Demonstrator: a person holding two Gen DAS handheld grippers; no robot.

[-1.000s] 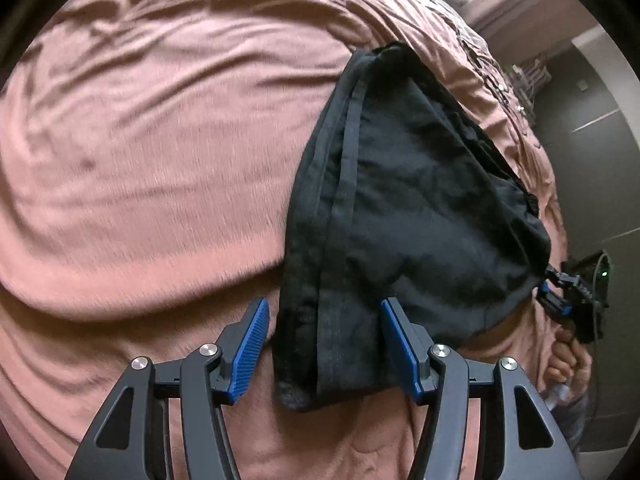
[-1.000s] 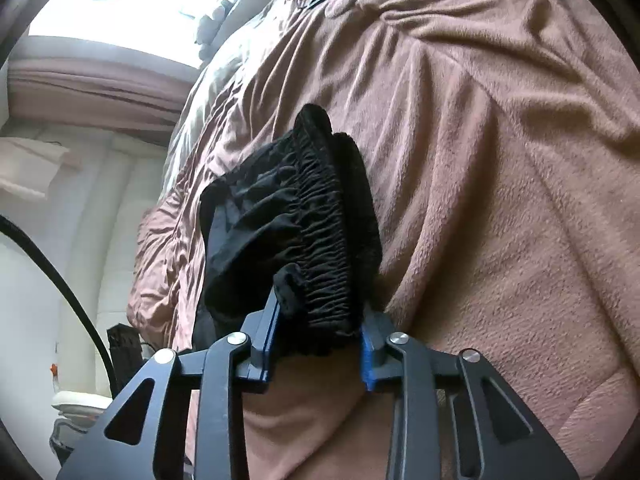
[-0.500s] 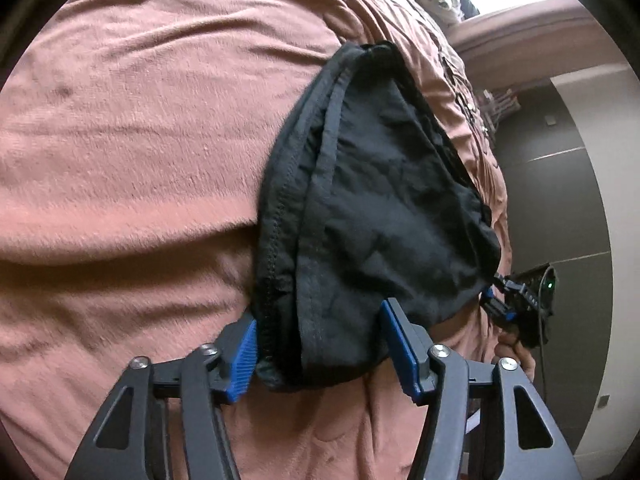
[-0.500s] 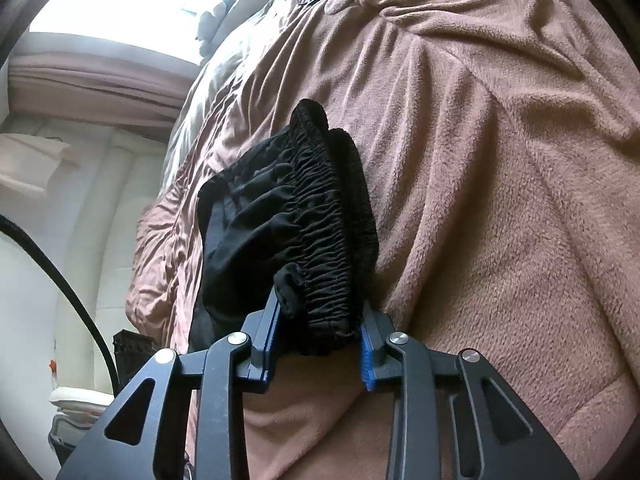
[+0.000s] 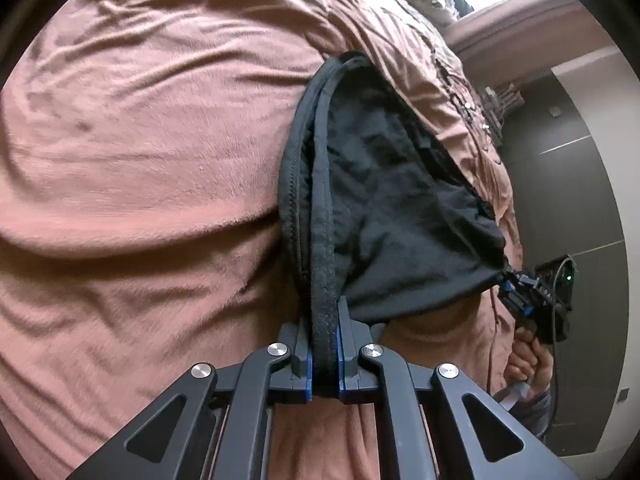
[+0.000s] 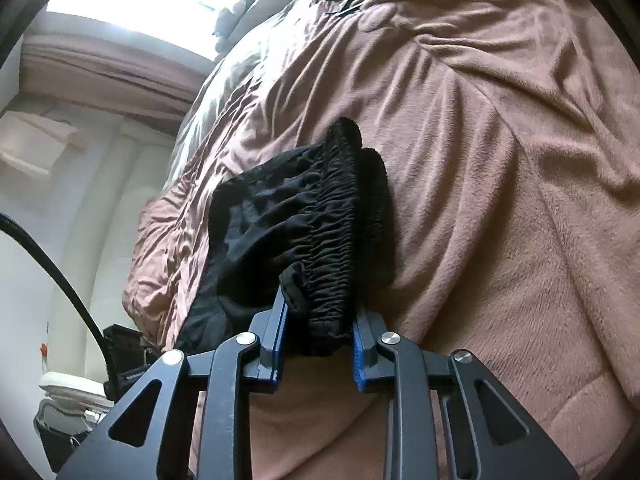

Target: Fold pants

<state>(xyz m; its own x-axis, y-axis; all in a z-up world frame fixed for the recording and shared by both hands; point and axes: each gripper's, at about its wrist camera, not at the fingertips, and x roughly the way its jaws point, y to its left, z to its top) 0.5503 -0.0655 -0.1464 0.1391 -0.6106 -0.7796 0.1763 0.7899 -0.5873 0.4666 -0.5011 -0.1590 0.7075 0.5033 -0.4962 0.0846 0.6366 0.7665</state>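
Lying on one blanket [image 5: 160, 168], one pants [image 5: 400, 208], two hand-held grippers clamping it

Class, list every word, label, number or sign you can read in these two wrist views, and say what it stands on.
None can be read.
Pale marks on the right gripper, seen in the left wrist view: too small and blurred to read.
The black pants and the pink blanket show no lettering.
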